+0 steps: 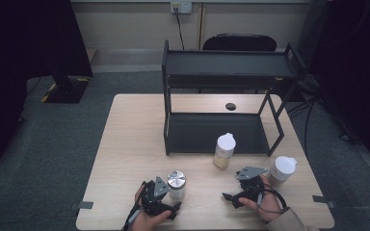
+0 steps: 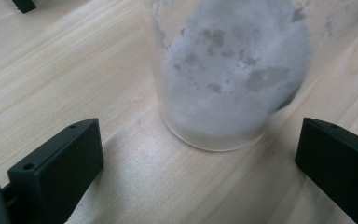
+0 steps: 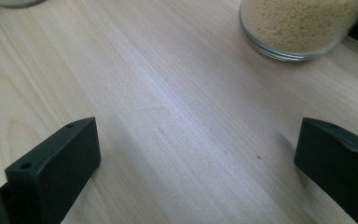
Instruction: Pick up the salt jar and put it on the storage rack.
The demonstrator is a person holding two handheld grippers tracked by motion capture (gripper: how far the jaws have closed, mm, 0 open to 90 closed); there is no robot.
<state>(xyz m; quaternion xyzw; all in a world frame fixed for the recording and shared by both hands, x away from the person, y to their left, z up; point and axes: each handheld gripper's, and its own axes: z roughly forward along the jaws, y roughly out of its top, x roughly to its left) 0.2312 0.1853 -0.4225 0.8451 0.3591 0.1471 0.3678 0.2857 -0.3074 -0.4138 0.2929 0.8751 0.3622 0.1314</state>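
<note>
A wooden table [image 1: 125,144] is seen bearing a black two-tier rack [image 1: 221,67] at its far side. A grain-filled jar [image 1: 224,150] with a white lid stands before the rack; a second white-lidded jar [image 1: 282,169] is placed just beside the right gripper [image 1: 229,197]. The silver-lidded jar [image 1: 176,185] of white powder stands near the front edge — just ahead of the left gripper [image 2: 200,158], untouched. Both grippers' jaws are held wide apart — nothing is clamped.

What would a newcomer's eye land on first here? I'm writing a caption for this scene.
Probably the black two-tier shelf at the table's far side, both tiers bare. Then three jars in front of it: a silver-lidded jar of white powder just ahead of the open left gripper, and two white-lidded jars near the right gripper.
</note>
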